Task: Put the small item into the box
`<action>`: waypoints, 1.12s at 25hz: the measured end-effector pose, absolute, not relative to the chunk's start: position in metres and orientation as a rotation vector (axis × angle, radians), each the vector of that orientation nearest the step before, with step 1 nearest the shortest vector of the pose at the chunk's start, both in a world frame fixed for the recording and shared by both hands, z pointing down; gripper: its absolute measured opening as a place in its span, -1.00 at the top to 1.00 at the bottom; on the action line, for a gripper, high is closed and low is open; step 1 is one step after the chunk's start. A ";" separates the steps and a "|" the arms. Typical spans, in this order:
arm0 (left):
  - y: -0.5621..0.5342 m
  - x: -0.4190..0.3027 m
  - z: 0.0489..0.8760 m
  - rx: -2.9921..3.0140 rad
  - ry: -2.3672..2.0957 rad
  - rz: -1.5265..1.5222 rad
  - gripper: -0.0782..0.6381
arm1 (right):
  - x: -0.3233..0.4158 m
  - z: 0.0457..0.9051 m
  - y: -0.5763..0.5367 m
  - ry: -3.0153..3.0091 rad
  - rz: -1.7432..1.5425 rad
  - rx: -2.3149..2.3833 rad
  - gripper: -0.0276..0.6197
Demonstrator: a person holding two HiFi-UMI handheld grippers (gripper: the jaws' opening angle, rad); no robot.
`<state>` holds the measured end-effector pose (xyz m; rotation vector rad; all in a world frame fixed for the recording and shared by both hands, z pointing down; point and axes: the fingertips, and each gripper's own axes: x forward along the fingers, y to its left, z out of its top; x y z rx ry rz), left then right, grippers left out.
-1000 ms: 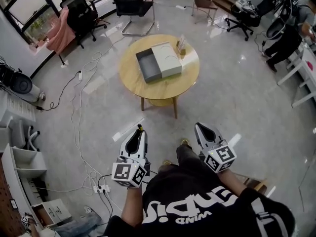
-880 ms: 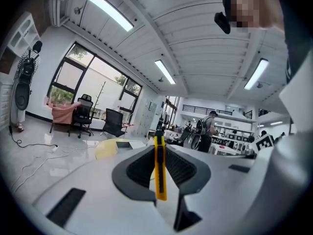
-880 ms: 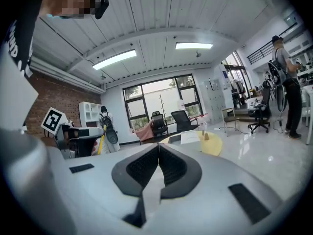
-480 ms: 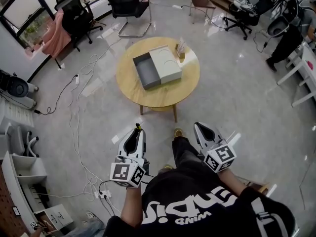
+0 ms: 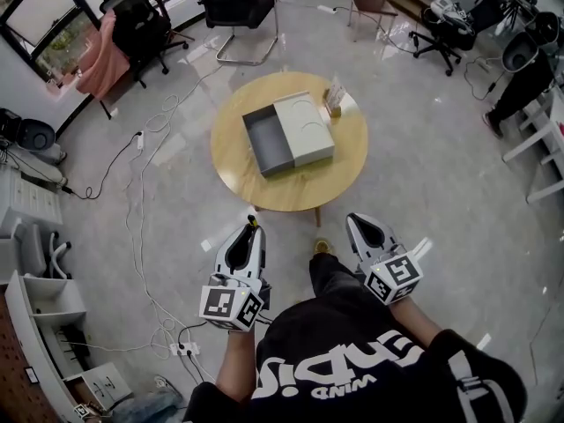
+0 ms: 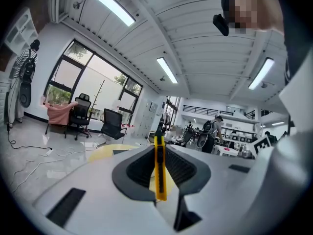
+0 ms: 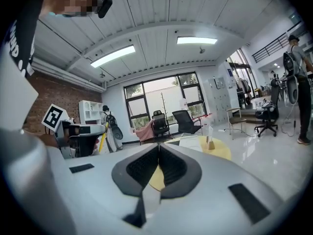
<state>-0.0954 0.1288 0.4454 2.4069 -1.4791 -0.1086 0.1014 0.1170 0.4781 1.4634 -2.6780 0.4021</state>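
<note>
1. Your left tool clamps the yellow cutter; your right tool is closed and empty.
2. Step, as judged: approach. The box lies open on the round surface, well ahead.
3. Next: reach over its tray, then release.

An open office, this. Swivel chairs by the big windows, cables trailing across the polished floor.

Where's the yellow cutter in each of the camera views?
Head view: yellow cutter, at the left gripper's tip.
Left gripper view: centre, upright between the jaws.
Right gripper view: thin yellow strip, left of centre.
Shared landmark: the round wooden table.
</note>
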 end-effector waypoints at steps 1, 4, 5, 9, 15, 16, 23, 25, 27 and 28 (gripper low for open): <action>0.121 -0.094 0.445 2.406 -1.481 -0.107 0.58 | 0.101 0.477 0.108 -2.684 0.401 1.454 0.91; 0.099 -0.092 0.445 2.394 -1.491 -0.108 0.58 | 0.100 0.475 0.080 -2.703 0.396 1.425 0.91; 0.092 -0.091 0.445 2.387 -1.497 -0.108 0.58 | 0.100 0.475 0.071 -2.707 0.397 1.417 0.91; 0.067 -0.091 0.444 2.360 -1.530 -0.111 0.58 | 0.101 0.470 0.038 -2.728 0.396 1.376 0.91; 0.030 -0.085 0.442 2.332 -1.584 -0.115 0.58 | 0.107 0.468 -0.004 -2.754 0.395 1.310 0.91; 0.024 -0.084 0.442 2.325 -1.595 -0.120 0.58 | 0.107 0.467 -0.011 -2.758 0.393 1.300 0.91; -0.012 -0.082 0.436 2.284 -1.658 -0.149 0.58 | 0.105 0.462 -0.056 -2.787 0.378 1.205 0.91; -0.019 -0.084 0.434 2.285 -1.660 -0.149 0.58 | 0.099 0.462 -0.065 -2.797 0.379 1.193 0.91; -0.026 -0.090 0.435 2.283 -1.658 -0.150 0.58 | 0.091 0.462 -0.072 -2.806 0.379 1.185 0.91; -0.029 -0.093 0.436 2.284 -1.654 -0.150 0.58 | 0.087 0.462 -0.075 -2.806 0.378 1.182 0.91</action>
